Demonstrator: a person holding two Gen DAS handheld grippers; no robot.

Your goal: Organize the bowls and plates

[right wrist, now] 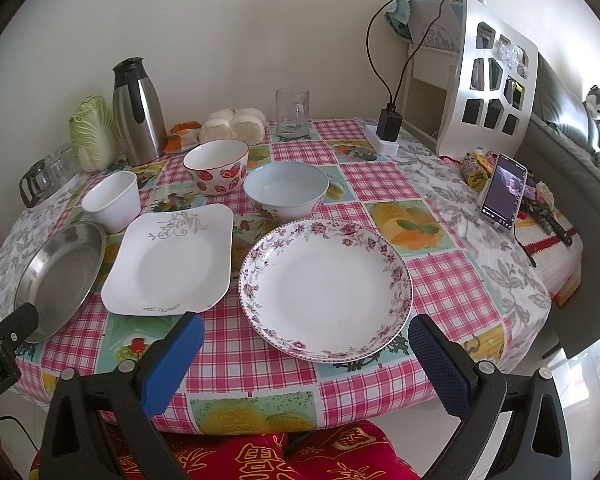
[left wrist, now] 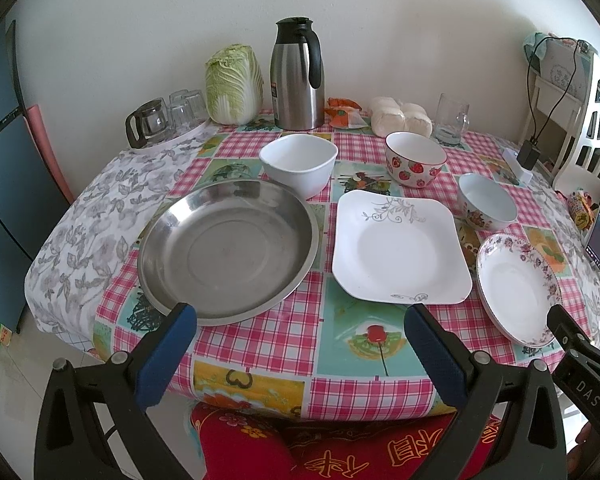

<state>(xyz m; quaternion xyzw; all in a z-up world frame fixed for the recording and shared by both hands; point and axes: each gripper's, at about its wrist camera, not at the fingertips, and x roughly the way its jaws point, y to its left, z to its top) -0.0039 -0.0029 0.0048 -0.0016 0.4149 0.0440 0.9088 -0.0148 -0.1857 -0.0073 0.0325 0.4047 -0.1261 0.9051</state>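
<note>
Six dishes on table, all separate, nothing stacked; task looks unstarted, whole sorting left. Front row, left to right: steel plate (left wrist: pixel 227 252), square white plate (left wrist: pixel 400 248), floral round plate (right wrist: pixel 326 288). Back row: white bowl (left wrist: pixel 297 164), strawberry bowl (left wrist: pixel 416 164), pale blue bowl (right wrist: pixel 285 190). All upright, empty, clean-looking. Left gripper (left wrist: pixel 300 316) spread wide, holding nothing, at near table edge between steel and square plates. Right gripper (right wrist: pixel 306 328) spread wide, empty, in front of floral plate.
</note>
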